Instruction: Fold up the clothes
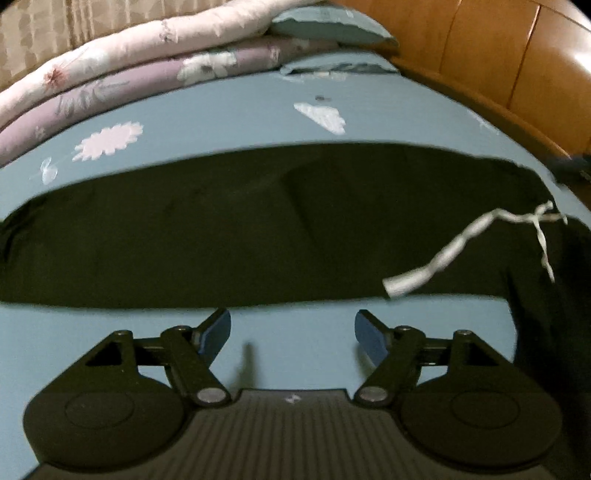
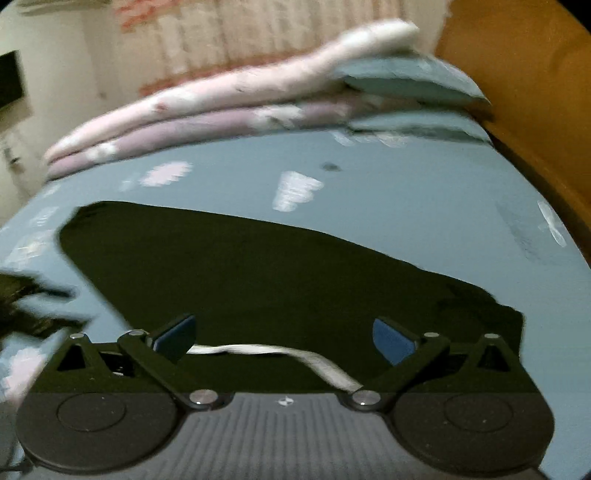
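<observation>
A black garment (image 1: 258,225) lies flat across the blue floral bedsheet (image 1: 240,107), with a white drawstring (image 1: 443,254) trailing over its right part. My left gripper (image 1: 292,334) is open and empty, just in front of the garment's near edge, above bare sheet. In the right wrist view the same garment (image 2: 258,273) spreads ahead, and its drawstring (image 2: 280,352) runs between the fingers. My right gripper (image 2: 283,338) is open, low over the garment's near right end. The right view is motion-blurred.
Folded pink and mauve quilts (image 1: 140,55) and a blue pillow (image 1: 332,24) are stacked at the far side of the bed. A wooden headboard (image 1: 498,62) runs along the right. A curtain (image 2: 240,33) hangs behind.
</observation>
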`<state>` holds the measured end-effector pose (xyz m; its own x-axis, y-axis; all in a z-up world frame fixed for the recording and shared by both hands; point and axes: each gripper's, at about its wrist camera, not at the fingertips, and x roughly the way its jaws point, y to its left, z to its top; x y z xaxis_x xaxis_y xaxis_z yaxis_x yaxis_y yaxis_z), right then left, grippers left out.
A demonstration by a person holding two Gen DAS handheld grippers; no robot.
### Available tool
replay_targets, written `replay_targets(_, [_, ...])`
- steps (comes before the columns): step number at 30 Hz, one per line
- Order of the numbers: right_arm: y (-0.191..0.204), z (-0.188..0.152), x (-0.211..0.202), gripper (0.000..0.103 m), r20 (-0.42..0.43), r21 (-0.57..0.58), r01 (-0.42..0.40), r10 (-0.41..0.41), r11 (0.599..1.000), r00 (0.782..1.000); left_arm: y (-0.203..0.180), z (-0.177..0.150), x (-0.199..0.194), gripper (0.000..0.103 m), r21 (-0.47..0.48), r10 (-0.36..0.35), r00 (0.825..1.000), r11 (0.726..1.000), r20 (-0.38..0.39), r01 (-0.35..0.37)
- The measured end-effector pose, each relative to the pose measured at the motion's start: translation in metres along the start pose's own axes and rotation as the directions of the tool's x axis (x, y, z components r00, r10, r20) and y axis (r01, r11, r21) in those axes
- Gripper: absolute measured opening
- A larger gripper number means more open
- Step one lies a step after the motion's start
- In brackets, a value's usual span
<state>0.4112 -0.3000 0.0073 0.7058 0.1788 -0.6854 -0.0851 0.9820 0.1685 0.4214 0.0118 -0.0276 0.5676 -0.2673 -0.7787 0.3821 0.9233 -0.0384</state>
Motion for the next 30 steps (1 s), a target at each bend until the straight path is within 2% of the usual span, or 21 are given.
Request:
replay_targets(5, [-0.056, 0.008, 0.06, 0.103, -0.084, 0.152, 0.005, 0.008, 0.988, 0.996, -0.019, -0.017, -0.017, 0.079, -0.024, 0.004, 1.0, 1.0, 0.02, -0.004])
replay_targets(10, [-0.094, 0.005, 0.098, 0.103, -0.131, 0.249, 0.122, -0.092, 0.961, 0.987, -0.033, -0.026, -0.03, 0.079, -0.001, 0.028, 0.999, 1.0, 0.03, -0.028])
replay_targets(12, [-0.108, 0.006, 0.106, 0.103, -0.114, 0.275, 0.108, -0.079, 0.955, 0.99, -0.039, -0.03, -0.035, 0.08, 0.007, 0.038, 0.999, 0.999, 0.034, -0.038])
replay_targets(16, [-0.119, 0.021, 0.119, 0.103, -0.116, 0.264, 0.125, -0.098, 0.956, 0.988, -0.047, -0.036, -0.046, 0.082, 0.008, 0.055, 0.997, 0.998, 0.052, -0.055])
replay_targets(19, [-0.118, 0.03, 0.124, 0.103, -0.137, 0.235, 0.144, -0.114, 0.961, 0.984, -0.049, -0.041, -0.051, 0.083, 0.002, 0.04, 0.998, 0.999, 0.052, -0.04])
replay_targets(24, [-0.111, 0.036, 0.086, 0.103, -0.137, 0.199, 0.113, -0.087, 0.973, 0.987, -0.055, -0.047, -0.058, 0.084, 0.018, 0.036, 0.998, 0.999, 0.057, -0.038])
replay_targets(28, [-0.083, 0.022, 0.029, 0.103, -0.124, 0.099, -0.006, 0.019, 0.995, 0.992, -0.063, -0.049, -0.059, 0.087, 0.027, 0.032, 0.998, 0.999, 0.061, -0.033])
replay_targets(30, [-0.068, 0.005, 0.0, 0.103, -0.126, 0.043, -0.053, 0.058, 0.998, 0.99, -0.07, -0.05, -0.059, 0.087, 0.034, 0.03, 0.998, 0.999, 0.063, -0.032])
